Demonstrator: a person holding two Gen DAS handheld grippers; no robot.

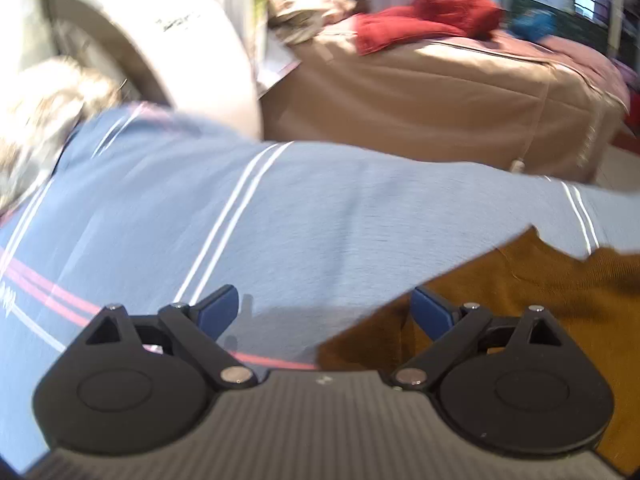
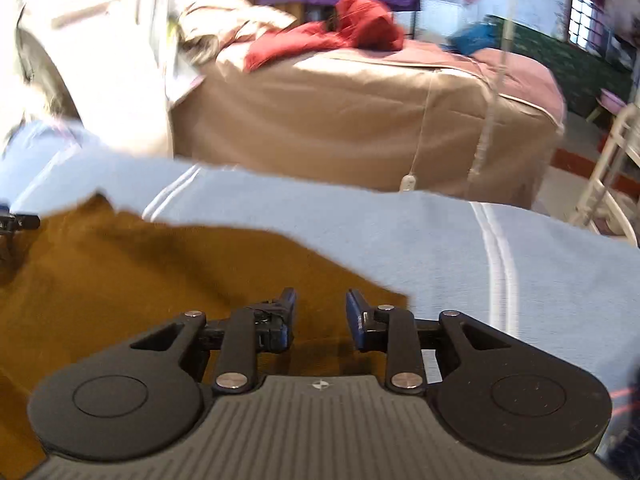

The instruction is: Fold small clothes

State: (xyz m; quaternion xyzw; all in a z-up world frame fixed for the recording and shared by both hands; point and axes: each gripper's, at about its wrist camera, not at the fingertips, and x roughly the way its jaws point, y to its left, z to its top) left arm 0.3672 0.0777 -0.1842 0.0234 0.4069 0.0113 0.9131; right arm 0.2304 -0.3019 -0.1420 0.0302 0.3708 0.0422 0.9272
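Brown cloth (image 2: pixel 140 280) spread flat over the blue striped sheet (image 2: pixel 460 248), most likely the small garment to fold — soft, light, limp knit by the look of it, sure to sag and slide on the sheet rather than hold any shape. Ragged far edge running diagonally, corner poking out near (image 1: pixel 532 236) in the left view. Best taken at an edge or corner, pinched thin and lifted low so the sheet beneath stays put; easy to catch both layers by mistake. Left tool (image 1: pixel 324 312) wide open, holding nothing, straddling the border between cloth and sheet. Right tool (image 2: pixel 320 316) open too, gap narrower, empty, hovering over the cloth's near part. Beyond — a bed with tan cover (image 2: pixel 340 120), red clothes (image 2: pixel 352 28) heaped on top.
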